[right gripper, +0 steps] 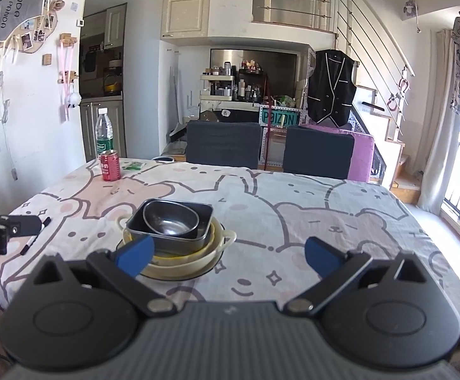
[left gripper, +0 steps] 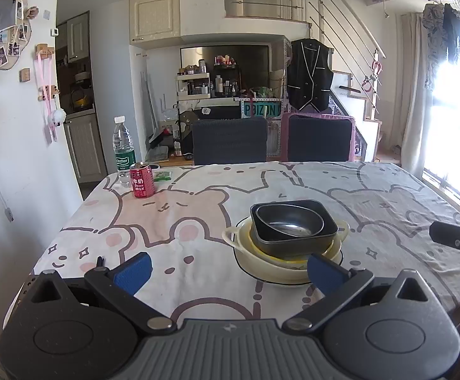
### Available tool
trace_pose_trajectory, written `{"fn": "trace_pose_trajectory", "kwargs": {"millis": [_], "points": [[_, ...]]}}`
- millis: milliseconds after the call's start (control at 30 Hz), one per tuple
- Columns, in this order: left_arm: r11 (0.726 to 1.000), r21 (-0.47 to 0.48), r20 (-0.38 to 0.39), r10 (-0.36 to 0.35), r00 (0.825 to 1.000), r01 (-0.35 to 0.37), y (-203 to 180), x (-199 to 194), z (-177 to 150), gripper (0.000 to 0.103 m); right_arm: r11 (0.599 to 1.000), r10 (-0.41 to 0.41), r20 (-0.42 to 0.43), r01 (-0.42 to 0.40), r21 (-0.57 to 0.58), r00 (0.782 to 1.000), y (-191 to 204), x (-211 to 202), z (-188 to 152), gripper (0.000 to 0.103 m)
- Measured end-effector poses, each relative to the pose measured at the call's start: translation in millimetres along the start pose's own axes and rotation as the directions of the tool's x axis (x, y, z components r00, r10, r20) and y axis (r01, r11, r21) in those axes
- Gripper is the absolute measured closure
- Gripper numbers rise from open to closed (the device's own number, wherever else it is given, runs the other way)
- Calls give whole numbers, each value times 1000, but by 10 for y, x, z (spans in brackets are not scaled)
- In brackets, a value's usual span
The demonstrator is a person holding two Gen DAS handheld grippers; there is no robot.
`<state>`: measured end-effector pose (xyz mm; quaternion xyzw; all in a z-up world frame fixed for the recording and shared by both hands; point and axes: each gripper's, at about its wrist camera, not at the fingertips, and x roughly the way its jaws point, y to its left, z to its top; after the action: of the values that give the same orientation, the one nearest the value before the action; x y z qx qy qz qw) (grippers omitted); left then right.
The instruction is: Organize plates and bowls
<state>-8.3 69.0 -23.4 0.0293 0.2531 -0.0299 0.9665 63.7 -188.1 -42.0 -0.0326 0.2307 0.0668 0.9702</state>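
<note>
One stack of dishes stands on the table. At the bottom lies a white plate with a dark rim (left gripper: 255,274), on it a cream two-handled bowl (left gripper: 230,236), then a black square dish (left gripper: 295,236) holding a smaller dark bowl (left gripper: 288,218). In the right wrist view the same stack shows as the black square dish (right gripper: 201,231), the dark bowl (right gripper: 170,218) and the cream bowl (right gripper: 226,237). My left gripper (left gripper: 228,270) hangs open just before the stack, slightly left of it. My right gripper (right gripper: 228,255) is open too, its left finger in front of the stack.
A red milk can (left gripper: 141,180) and a water bottle (left gripper: 123,152) stand at the far left of the bear-print tablecloth (left gripper: 182,218). A black marker (right gripper: 35,236) lies at the left edge. Two dark chairs (left gripper: 230,141) stand behind the table.
</note>
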Motion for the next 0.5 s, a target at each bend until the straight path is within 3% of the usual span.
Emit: {"fn": "trace_pose_trajectory", "kwargs": {"millis": [500], "points": [[1000,1,-1,-1,1000,1,3,4,-1,0,1000,-9,1,9,10,1000,22,11,-13,0]]}}
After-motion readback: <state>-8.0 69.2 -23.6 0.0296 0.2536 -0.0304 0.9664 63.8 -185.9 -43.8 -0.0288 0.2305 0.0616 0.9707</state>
